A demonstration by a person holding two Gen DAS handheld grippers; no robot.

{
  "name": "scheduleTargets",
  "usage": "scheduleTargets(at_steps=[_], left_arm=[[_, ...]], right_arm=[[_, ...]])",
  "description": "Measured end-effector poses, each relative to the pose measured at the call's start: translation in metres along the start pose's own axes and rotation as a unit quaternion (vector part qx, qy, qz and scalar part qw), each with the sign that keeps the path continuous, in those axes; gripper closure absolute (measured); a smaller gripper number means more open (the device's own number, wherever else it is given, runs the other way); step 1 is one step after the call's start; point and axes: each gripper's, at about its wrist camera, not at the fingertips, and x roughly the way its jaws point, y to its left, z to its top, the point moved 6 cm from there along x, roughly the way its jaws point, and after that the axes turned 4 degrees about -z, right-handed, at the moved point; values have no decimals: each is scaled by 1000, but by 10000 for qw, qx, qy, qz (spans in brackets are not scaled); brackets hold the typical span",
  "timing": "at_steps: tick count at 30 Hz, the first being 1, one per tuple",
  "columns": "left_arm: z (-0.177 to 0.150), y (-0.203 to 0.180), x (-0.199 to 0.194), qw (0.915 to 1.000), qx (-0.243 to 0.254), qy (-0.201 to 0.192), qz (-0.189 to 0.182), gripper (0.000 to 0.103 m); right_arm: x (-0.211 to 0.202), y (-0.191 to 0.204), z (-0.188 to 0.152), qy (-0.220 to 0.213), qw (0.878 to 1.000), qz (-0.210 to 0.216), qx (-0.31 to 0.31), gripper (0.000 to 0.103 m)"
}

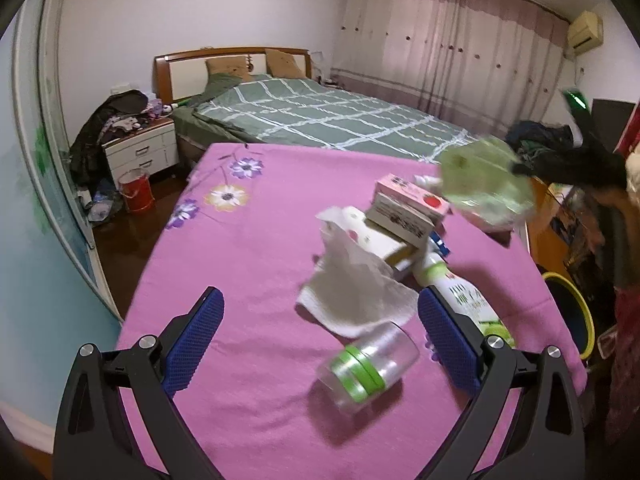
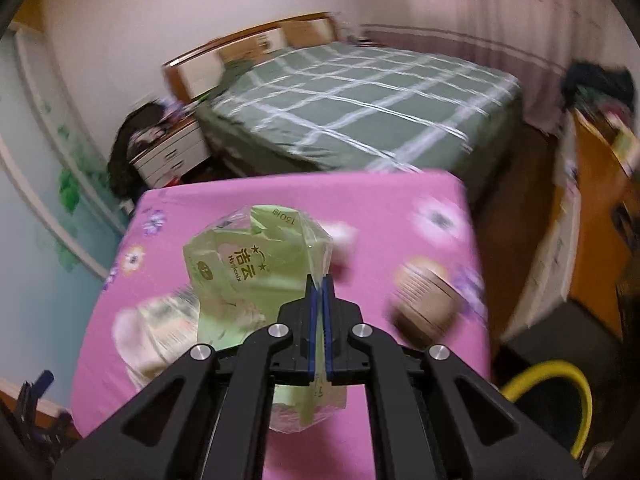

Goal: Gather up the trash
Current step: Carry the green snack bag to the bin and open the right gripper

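Two claws differed: the right claw [image 2: 319,286] was clamped on a crinkled green plastic wrapper [image 2: 256,268]; the left claw [image 1: 320,316] stood apart, nearer the clear green-banded plastic jar [image 1: 366,364] lying crosswise between its pads.

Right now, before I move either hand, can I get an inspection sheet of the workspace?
Surface: pink flowered cloth, partly bare.
Job's things: green wrapper lifted; tissue, clear jar, boxes, white bottle lying on the cloth.
Clutter: clothes over nightstand.
Grippers: left gripper jaws open; right gripper shut on the wrapper.
Cables: nothing seen.
Surroundings: bed, curtains, yellow-rimmed bin.
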Motion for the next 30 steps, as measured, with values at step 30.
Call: scheduleTargets(at_steps=[30], left_arm=[[-69, -28, 55, 9959, 171, 867, -170, 7]], right_arm=[[-3, -283, -198, 611, 9510, -1755, 2473, 70]])
